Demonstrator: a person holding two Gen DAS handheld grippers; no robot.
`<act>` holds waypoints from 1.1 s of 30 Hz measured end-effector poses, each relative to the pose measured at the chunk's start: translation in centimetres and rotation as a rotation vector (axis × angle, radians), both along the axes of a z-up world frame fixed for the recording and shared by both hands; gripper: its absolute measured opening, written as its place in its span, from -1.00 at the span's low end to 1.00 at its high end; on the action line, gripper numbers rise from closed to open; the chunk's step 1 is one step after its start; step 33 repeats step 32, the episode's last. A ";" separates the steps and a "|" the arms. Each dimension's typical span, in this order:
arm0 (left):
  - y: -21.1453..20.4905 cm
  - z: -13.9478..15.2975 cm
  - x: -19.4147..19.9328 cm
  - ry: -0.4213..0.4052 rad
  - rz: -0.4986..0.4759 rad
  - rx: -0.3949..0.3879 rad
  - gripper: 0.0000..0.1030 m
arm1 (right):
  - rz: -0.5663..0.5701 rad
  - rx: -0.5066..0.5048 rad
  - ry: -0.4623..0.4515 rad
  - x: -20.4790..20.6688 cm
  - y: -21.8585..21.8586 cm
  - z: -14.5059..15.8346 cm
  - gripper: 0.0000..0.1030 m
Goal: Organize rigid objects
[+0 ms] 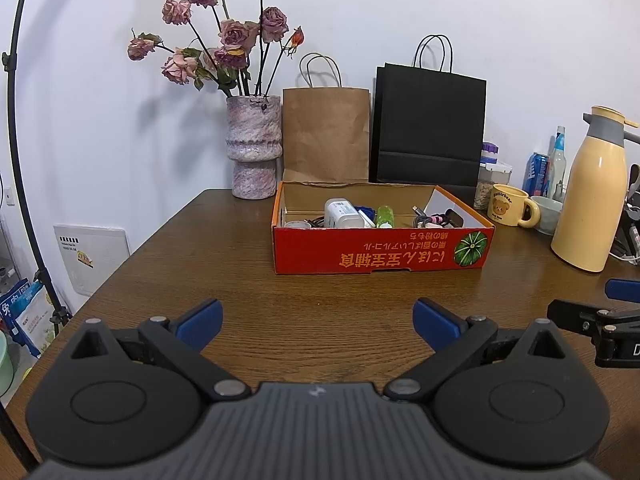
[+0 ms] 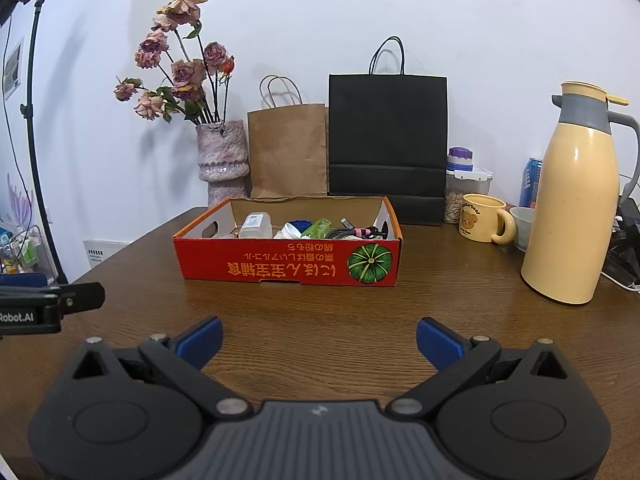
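Well beyond spread fingers [image 1: 434, 322], box [image 1: 380, 250].

Plain white wall [image 1: 400, 8] behind a brown wooden table [image 1: 240, 272] — evenly lit.

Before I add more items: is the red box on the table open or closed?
Open. The red box has no lid on top, and a white bottle, a green bottle and cables show inside.
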State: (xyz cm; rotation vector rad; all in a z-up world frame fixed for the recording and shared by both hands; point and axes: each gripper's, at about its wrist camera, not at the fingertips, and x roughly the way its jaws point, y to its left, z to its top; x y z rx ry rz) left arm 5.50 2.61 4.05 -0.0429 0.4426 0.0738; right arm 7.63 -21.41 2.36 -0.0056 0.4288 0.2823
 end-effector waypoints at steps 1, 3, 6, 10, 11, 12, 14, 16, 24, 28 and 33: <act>0.0 0.0 0.0 0.001 0.000 0.000 1.00 | 0.000 0.000 0.000 0.0 0.0 0.0 1.00; -0.1 -0.1 0.0 0.003 0.001 0.001 1.00 | -0.001 0.000 0.001 0.0 0.0 0.0 1.00; -0.1 -0.1 0.1 0.006 0.003 0.002 1.00 | 0.000 0.000 0.000 0.0 0.0 0.0 1.00; -0.1 -0.1 0.2 0.008 0.003 0.004 1.00 | -0.001 0.000 0.001 0.0 0.0 0.0 1.00; -0.1 -0.1 0.2 0.008 0.003 0.004 1.00 | -0.001 0.000 0.000 0.0 0.0 0.0 1.00; -0.2 -0.1 0.3 0.008 0.003 0.005 1.00 | -0.001 0.000 0.001 0.0 0.0 0.0 1.00; -0.2 -0.1 0.2 0.008 0.002 0.005 1.00 | -0.001 0.000 0.001 0.0 0.0 0.0 1.00; -0.2 -0.1 0.3 0.007 0.000 0.005 1.00 | -0.001 0.000 0.002 0.0 0.0 0.0 1.00; -0.2 -0.2 0.3 0.002 -0.004 -0.003 1.00 | 0.000 0.000 0.004 0.0 0.1 -0.1 1.00; -0.1 -0.3 0.3 0.000 -0.004 -0.007 1.00 | 0.000 0.000 0.008 0.1 0.1 -0.4 1.00; -0.1 -0.3 0.4 -0.001 -0.010 -0.014 1.00 | 0.001 -0.002 0.016 0.6 0.3 -0.9 1.00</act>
